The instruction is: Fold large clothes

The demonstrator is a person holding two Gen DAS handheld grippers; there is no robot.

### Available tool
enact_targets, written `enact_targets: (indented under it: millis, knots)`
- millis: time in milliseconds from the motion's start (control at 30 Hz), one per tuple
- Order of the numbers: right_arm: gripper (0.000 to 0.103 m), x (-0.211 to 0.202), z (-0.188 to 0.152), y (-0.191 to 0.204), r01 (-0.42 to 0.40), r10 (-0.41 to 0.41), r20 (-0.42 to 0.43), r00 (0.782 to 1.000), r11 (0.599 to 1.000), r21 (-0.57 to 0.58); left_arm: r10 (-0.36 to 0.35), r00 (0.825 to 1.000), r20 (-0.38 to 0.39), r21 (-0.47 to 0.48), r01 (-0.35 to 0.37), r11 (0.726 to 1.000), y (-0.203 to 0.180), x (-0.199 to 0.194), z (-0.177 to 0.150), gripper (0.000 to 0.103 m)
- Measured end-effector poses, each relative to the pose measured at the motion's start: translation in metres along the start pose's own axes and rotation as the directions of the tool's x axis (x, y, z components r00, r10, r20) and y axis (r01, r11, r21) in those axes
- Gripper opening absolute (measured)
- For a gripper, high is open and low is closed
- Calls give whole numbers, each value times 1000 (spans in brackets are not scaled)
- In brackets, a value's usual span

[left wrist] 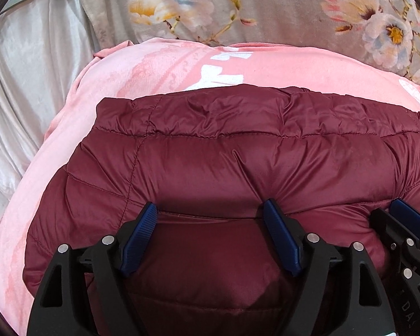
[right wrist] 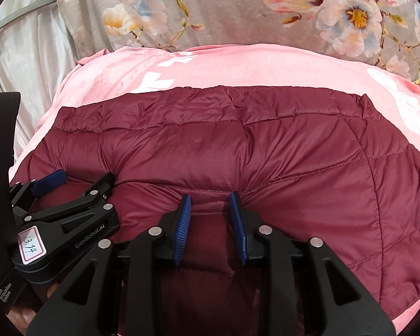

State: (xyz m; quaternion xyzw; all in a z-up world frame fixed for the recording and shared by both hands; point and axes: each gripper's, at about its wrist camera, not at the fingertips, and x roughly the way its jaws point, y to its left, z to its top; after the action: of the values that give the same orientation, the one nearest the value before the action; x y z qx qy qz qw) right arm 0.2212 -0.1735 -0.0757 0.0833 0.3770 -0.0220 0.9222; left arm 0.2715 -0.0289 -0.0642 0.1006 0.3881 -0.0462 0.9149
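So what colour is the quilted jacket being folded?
Dark maroon, plain with stitched quilting lines. The quilted jacket shows best in the right wrist view.

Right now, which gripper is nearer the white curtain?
Left. The left gripper sits on the jacket's side toward the white curtain; the right gripper is beside it, farther away.

We held the left gripper (left wrist: 210, 218) with its blue pads spread wide over the near edge of a maroon puffer jacket (left wrist: 224, 156). The right gripper (left wrist: 406, 218) sat just right. Beneath lay a pink blanket (left wrist: 294, 67), with floral fabric (left wrist: 266, 8) beyond.
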Motion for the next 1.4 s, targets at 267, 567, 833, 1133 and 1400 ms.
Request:
enact_targets:
  millis: [267,567,833,1133,1400]
  knots:
    - [29,-10,0,-2,2,-2,6,1000,1000,21,-20,1000,-11,-28,19,999,9,-6,-2,82]
    - [33,-48,-12,23,-69,69,-13,998,997,18,-137,987,-90,-329,100,939,136,-64,-53,84]
    - [25,-39,-26,42,-27,27,-33,999,1000,-14,-222,964,-149,-565,102,819,202,-34,-77,84]
    - [6,-52,-24,32,-68,69,-41,997,998,12,-303,950,-76,-550,214,807,173,-36,-53,45]
    - [0,-46,-32,27,-132,136,-122,983,990,39,-374,923,94,-474,372,798,178,-103,-18,6]
